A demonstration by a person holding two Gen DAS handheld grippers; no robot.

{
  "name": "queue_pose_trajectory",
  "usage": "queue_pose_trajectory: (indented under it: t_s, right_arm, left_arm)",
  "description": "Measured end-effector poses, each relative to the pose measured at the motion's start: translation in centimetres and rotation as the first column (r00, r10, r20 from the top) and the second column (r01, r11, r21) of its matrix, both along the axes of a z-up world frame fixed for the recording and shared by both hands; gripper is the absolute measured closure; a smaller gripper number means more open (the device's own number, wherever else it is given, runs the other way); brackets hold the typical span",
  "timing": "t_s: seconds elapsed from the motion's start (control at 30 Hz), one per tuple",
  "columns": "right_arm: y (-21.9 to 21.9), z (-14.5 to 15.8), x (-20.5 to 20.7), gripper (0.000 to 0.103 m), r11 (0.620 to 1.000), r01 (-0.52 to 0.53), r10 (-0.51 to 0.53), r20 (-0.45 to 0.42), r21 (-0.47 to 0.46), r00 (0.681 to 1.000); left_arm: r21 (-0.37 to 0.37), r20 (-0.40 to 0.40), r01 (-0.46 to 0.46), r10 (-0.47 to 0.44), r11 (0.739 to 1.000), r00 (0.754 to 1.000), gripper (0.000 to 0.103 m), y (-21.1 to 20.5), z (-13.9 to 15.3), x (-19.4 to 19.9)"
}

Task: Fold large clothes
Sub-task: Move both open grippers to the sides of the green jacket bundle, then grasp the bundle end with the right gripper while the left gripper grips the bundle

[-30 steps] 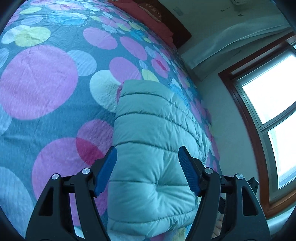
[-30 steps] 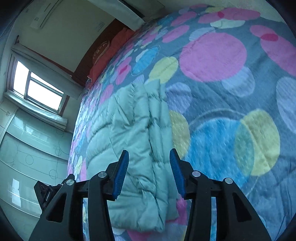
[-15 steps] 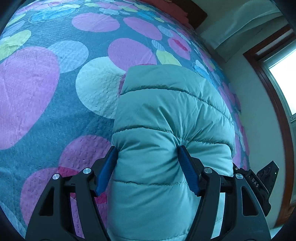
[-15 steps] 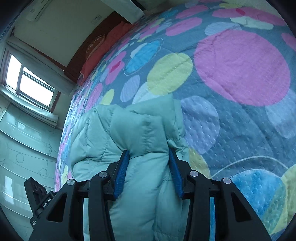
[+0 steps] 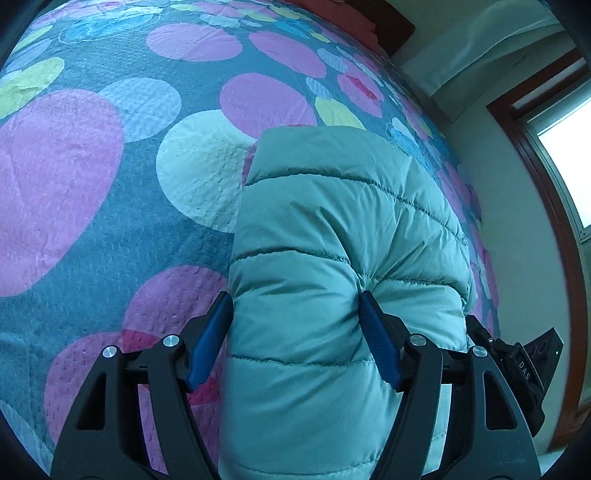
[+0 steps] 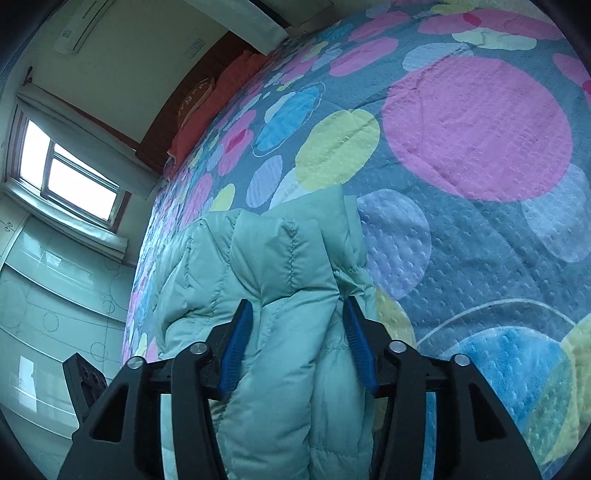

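1. Polka-dot bedspread (image 5: 110, 206) covers the bed; a mint quilted puffer jacket (image 5: 332, 229) lies on it.
2. Left gripper (image 5: 295, 314) pinches a puffy jacket fold.
3. Right gripper (image 6: 295, 317) straddles another fold, its jaws having just been opening, pads beside the fabric.

bed: a spread (image 6: 476, 133) of pink, yellow and blue circles is covering it | headboard end: a red pillow (image 6: 225, 88) is lying against dark wood | window (image 6: 70, 177): daylight is coming in, pale curtain hanging above | wall: an air conditioner (image 6: 83, 26) is sitting high up
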State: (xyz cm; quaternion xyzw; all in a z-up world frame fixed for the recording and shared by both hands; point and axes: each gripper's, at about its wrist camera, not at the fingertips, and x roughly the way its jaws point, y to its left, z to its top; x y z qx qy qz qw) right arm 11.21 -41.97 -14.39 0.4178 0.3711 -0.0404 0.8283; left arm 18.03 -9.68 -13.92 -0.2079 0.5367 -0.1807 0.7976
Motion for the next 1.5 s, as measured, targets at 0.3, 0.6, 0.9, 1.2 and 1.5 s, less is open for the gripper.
queue_pose_trajectory:
  t_s: [0.3, 0.6, 0.9, 1.2, 1.5]
  right_arm:
    - [-0.7, -2.4, -0.8, 0.029, 0.998, 0.016, -0.015, -0.022, 0.063, 1.000]
    - [-0.9, -3.2, -1.2, 0.024, 0.988, -0.035, 0.028, 0.048, 0.152, 0.998]
    - [0.5, -4.1, -1.8, 0.026, 0.980, -0.110, 0.097, 0.087, 0.165, 0.991]
    - [1.8, -4.7, -1.1, 0.054, 0.969, -0.142, 0.122, 0.107, 0.203, 0.987]
    - [3.9, -4.4, 0.3, 0.071, 0.952, -0.182, 0.145, 0.162, 0.247, 0.976]
  left_arm:
    - [-0.080, -0.060, -0.069, 0.064, 0.994, 0.996, 0.018, 1.4, -0.9, 0.1]
    - [-0.127, -0.050, -0.010, 0.004, 0.992, 0.999, 0.017, 0.0, -1.4, 0.4]
    - [-0.155, -0.049, 0.027, -0.035, 0.988, 0.998, 0.016, -0.4, -1.9, 0.8]
    - [-0.149, -0.030, 0.098, -0.104, 0.984, 0.994, 0.026, -1.3, -2.0, 1.2]
    - [-0.181, 0.011, 0.054, -0.053, 0.982, 0.999, 0.052, 1.0, -0.7, 1.3]
